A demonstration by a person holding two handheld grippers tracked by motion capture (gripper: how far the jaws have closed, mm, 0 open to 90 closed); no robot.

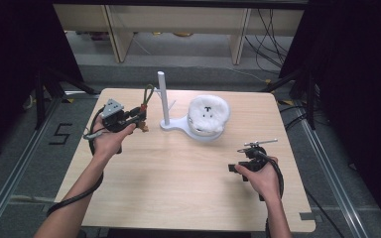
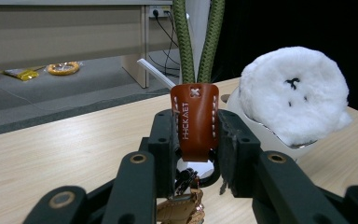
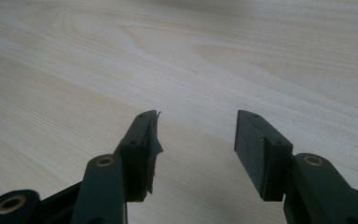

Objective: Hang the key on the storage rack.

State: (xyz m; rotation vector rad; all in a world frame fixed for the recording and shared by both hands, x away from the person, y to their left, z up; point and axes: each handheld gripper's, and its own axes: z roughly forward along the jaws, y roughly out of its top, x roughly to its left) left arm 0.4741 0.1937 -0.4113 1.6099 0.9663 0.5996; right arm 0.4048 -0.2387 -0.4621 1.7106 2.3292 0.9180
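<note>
My left gripper (image 1: 141,120) is shut on a brown leather keychain tag (image 2: 194,120) with a green cord loop (image 2: 196,42) rising from it; keys and a ring hang below the jaws. In the high view the cord loop (image 1: 149,94) stands up just left of a white stand (image 1: 164,101) with an upright post and a side peg. A fluffy white plush (image 1: 208,114) rests on the stand's base, and the same plush (image 2: 293,93) lies right of the tag. My right gripper (image 3: 196,140) stands open over bare table wood, with nothing between its fingers; in the high view this right gripper (image 1: 234,168) is at the right front.
The light wooden table (image 1: 178,183) has open room in its middle and front. Beyond its far edge are wooden shelving legs (image 1: 119,34) and cables on the floor. Metal rails run along both sides of the table.
</note>
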